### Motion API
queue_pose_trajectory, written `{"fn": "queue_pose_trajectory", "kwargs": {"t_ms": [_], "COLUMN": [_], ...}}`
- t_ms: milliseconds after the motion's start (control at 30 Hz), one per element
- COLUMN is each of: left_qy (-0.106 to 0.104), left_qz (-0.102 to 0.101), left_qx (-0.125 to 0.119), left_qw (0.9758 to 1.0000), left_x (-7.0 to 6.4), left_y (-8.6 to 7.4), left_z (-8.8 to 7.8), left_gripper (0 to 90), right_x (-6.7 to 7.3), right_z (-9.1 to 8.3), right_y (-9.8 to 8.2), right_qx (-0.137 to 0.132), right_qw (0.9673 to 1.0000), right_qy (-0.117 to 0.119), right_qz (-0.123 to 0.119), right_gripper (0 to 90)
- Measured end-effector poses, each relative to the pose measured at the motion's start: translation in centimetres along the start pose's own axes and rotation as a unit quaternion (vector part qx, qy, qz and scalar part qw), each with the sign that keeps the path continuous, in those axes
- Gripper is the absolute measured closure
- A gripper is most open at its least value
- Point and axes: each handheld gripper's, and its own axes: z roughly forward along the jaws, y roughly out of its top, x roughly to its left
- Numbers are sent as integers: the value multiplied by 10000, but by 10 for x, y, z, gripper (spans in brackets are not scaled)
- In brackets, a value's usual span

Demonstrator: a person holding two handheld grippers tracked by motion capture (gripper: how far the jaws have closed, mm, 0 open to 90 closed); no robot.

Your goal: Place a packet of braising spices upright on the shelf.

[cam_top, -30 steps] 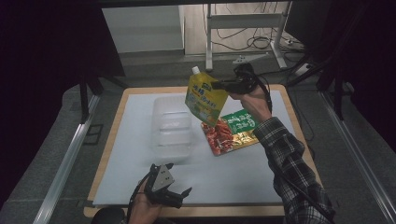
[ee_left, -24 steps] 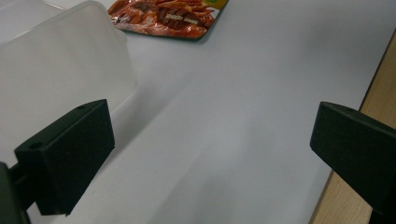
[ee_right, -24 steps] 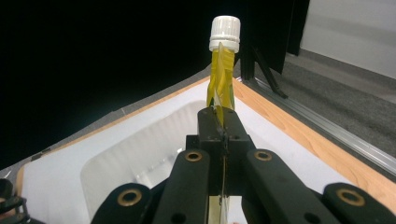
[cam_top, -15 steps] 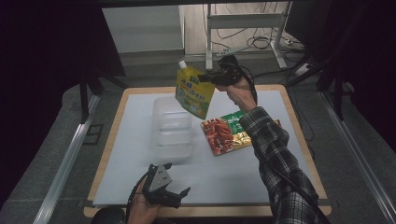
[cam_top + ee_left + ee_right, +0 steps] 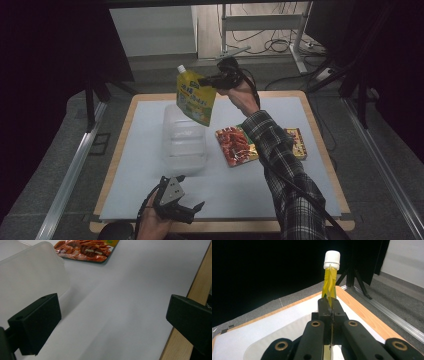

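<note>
The yellow pouch (image 5: 196, 97) looks like glossy plastic film, its white cap (image 5: 332, 260) ribbed plastic. The container (image 5: 183, 140) is frosted, translucent plastic. The snack packet (image 5: 236, 145) shines like foil. The counter (image 5: 240, 200) wears a smooth matt sheet inside a wooden rim.

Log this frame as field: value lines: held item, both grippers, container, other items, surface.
held item: yellow spouted pouch with white cap, hanging in the air above the far end of the container
right gripper: shut on the pouch's upper edge, pouch pinched thin between its fingers
left gripper: open, nothing between its fingers, low at the near table edge
container: clear plastic container, lidless, looks empty
other items: red snack packet flat to the right of the container; green packet partly under the sleeve
surface: white mat on wooden table
</note>
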Motion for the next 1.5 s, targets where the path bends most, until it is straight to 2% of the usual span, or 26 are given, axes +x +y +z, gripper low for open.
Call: {"fn": "queue_pose_trajectory", "kwargs": {"t_ms": [333,800,867,1000,1100,1233,1333,1367,1500], "left_qy": [-52,-103,-106,-115,-124,-125,-114,-114,-93], "left_qz": [-1,23,28,27,45,50,56,53,58], "left_qx": [-6,48,54,69,89,116,116,115,108], "left_qw": [10000,9999,9999,9999,9999,9998,9999,9999,9999], "left_x": [-1,-2,-2,-3,-3,-4,-4,-4,-4], "left_y": [0,0,0,0,0,0,0,0,0], "left_z": [0,2,2,3,3,4,4,4,4], "left_gripper": [0,0,0,0,0,0,0,0,0], "right_x": [-2,0,0,1,-1,-3,1,2,4], "right_z": [23,57,60,66,69,67,66,66,61], "right_y": [1,-16,-18,-22,-28,-30,-29,-29,-29], "right_qx": [31,424,336,448,479,423,429,446,501], "right_qw": [10000,9991,9993,9989,9987,9987,9989,9988,9983], "right_qy": [39,80,124,105,38,58,-19,-39,-282], "right_qz": [9,31,93,86,171,269,160,189,32], "right_gripper": [888,885,884,884,884,873,802,771,600]}}
